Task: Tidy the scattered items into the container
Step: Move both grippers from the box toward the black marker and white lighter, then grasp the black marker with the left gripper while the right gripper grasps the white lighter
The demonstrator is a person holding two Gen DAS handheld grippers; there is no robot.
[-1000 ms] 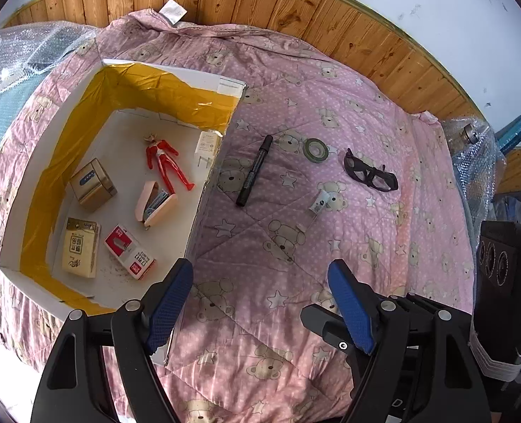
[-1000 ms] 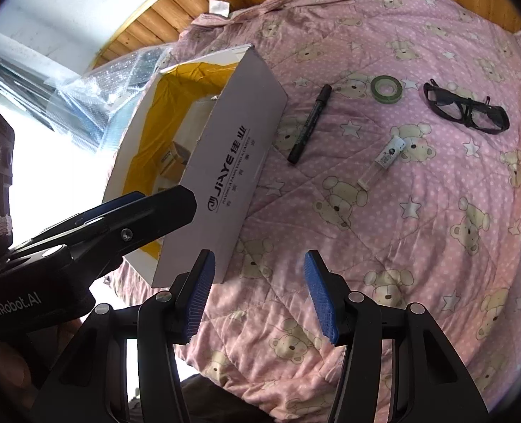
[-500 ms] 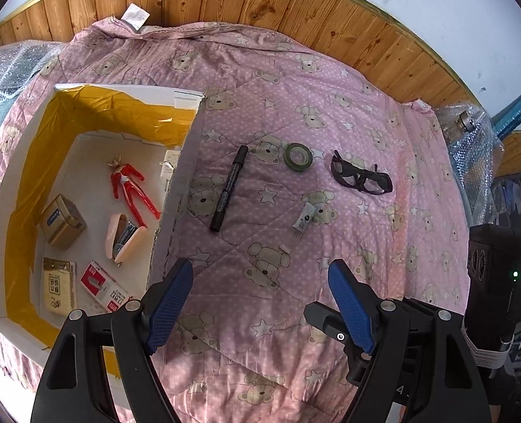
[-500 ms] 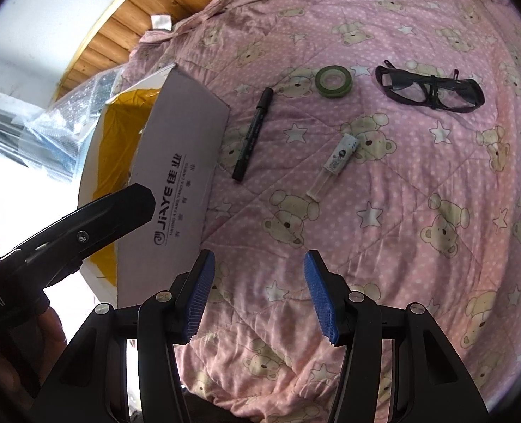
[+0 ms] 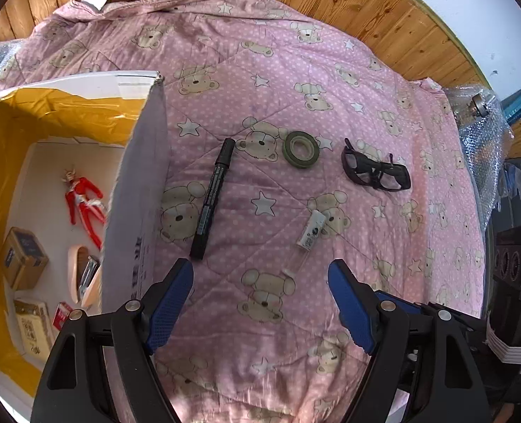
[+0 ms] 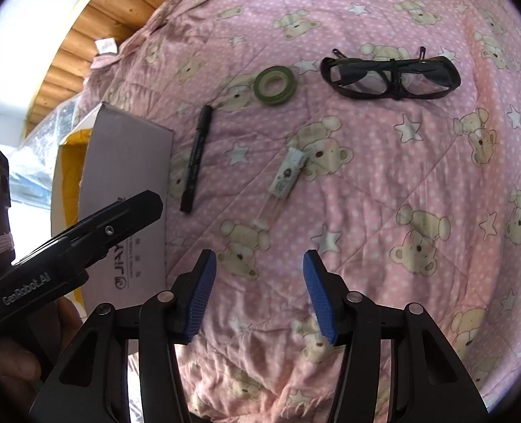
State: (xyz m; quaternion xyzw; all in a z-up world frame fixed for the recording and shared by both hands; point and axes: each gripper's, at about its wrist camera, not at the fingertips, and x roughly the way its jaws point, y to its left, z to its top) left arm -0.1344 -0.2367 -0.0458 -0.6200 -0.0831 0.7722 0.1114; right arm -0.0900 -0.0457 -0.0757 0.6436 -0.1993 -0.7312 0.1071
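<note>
A pink bear-print quilt [image 5: 331,70] was spread across the scene, with a white cardboard box [image 5: 133,190] lined in yellow set at its left edge and already holding a red figure [image 5: 82,201] and small cartons. Both the left gripper [image 5: 260,303] and right gripper [image 6: 258,296] were held spread wide and empty above the quilt. A small clear tube [image 6: 283,181] was seen lying just ahead of both, its white-labelled end pointing up and to the right, its long axis diagonal. A black marker [image 5: 211,199] was laid nearer the box, cap end away, closer to the left gripper.
</note>
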